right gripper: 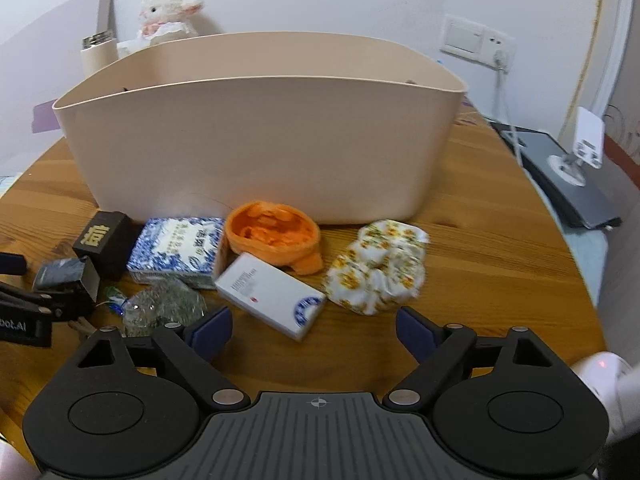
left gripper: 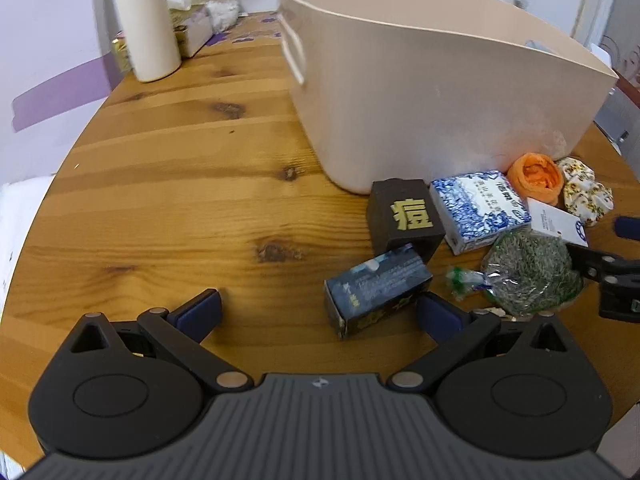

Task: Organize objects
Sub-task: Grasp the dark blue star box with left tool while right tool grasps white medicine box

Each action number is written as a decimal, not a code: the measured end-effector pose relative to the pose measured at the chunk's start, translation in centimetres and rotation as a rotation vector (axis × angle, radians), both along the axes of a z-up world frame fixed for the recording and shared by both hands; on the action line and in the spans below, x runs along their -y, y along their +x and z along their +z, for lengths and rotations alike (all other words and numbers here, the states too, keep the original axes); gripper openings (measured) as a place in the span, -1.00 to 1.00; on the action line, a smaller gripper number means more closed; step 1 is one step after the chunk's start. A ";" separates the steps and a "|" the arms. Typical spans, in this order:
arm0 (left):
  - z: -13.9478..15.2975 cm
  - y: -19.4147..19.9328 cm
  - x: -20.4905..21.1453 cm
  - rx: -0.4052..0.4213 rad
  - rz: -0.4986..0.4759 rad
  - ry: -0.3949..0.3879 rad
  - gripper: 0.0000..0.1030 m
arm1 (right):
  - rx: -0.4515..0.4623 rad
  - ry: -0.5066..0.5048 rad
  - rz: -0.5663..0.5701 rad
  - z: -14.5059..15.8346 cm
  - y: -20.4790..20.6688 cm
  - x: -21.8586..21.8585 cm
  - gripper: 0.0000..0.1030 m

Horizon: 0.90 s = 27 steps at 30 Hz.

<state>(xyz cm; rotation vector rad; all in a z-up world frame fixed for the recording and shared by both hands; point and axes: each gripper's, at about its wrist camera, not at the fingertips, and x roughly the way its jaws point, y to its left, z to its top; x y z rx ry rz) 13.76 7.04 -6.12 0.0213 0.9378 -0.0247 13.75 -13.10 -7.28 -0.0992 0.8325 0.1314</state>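
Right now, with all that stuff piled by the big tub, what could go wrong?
1. The left tongs are open right by the dark blue box, which leans on the black box; a grab might knock both.
2. The bag of dried herbs looks soft and could slip.
3. The beige tub has tall walls, so a low lift might bump its rim.

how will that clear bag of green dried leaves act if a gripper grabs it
The clear plastic bag of green dried leaves looks soft and lumpy, so it will probably squash and sag. Glossy film may slip. It probably weighs little, and its knotted neck could offer a firmer hold.
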 end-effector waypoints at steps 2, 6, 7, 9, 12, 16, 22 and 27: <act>-0.1 0.3 0.1 0.012 -0.012 0.003 1.00 | -0.009 0.008 0.017 -0.4 0.6 -0.3 0.68; -0.2 1.1 -0.2 0.033 -0.025 0.000 1.00 | -0.012 0.010 0.028 -0.7 1.5 -0.5 0.63; -0.2 1.1 -0.2 0.037 -0.028 -0.001 1.00 | -0.009 0.019 0.032 -0.8 1.5 -0.6 0.60; -0.3 1.1 -0.3 0.046 -0.034 0.000 1.00 | -0.008 0.034 0.045 -0.8 1.5 -0.6 0.50; -0.4 0.7 -0.3 0.058 -0.043 -0.002 0.99 | 0.003 0.029 0.084 -0.6 1.0 -1.3 0.19; -0.2 -0.2 -0.3 0.076 -0.050 -0.005 0.77 | 0.018 0.001 0.127 -0.5 0.1 -2.3 -0.23; 0.5 -1.7 -0.4 0.108 -0.041 -0.019 -0.14 | 0.014 -0.019 0.143 -0.2 -1.1 -2.7 -0.42; 1.3 -2.0 -2.2 0.110 0.020 -0.112 -0.51 | 0.033 -0.034 0.135 0.7 -2.3 -2.5 -0.45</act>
